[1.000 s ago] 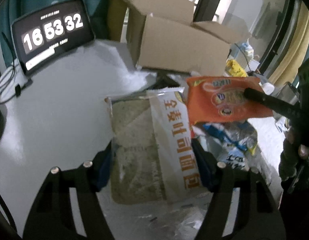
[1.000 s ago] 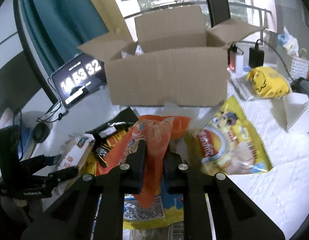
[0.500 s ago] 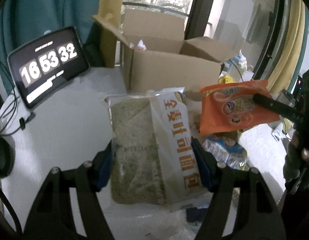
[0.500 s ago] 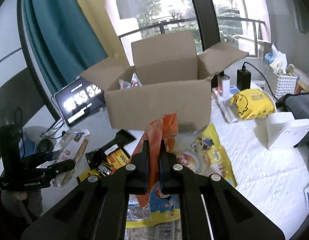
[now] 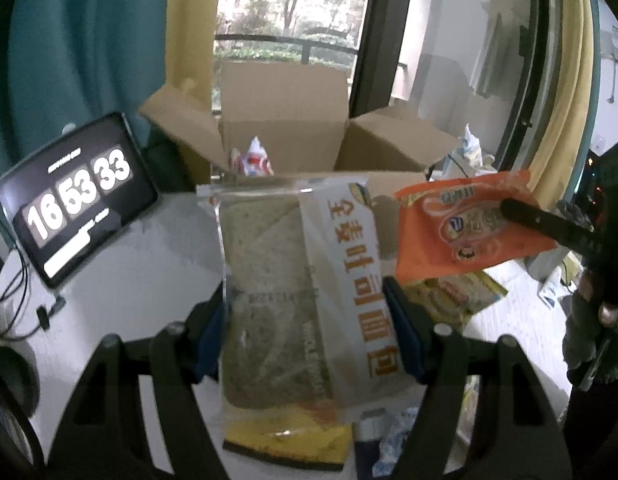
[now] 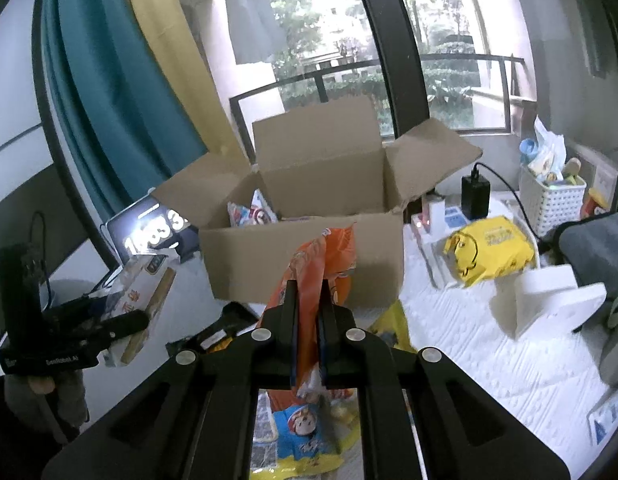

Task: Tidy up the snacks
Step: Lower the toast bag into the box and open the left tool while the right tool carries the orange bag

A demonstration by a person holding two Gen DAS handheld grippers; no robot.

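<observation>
White table (image 6: 489,344): bread bag (image 5: 305,280) in left tool (image 5: 305,332), orange pkt (image 6: 325,268) in right tool (image 6: 307,300).

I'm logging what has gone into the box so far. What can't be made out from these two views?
- Box contents: both views; its front wall hides all but one packet top.
- Bread bag lower end: left view; blurred, and partly covered by the left hand-held gripper.
- Orange packet label: left view; too small, crossed by the right hand-held gripper.
- Clock: right view; glare and box flap.
</observation>
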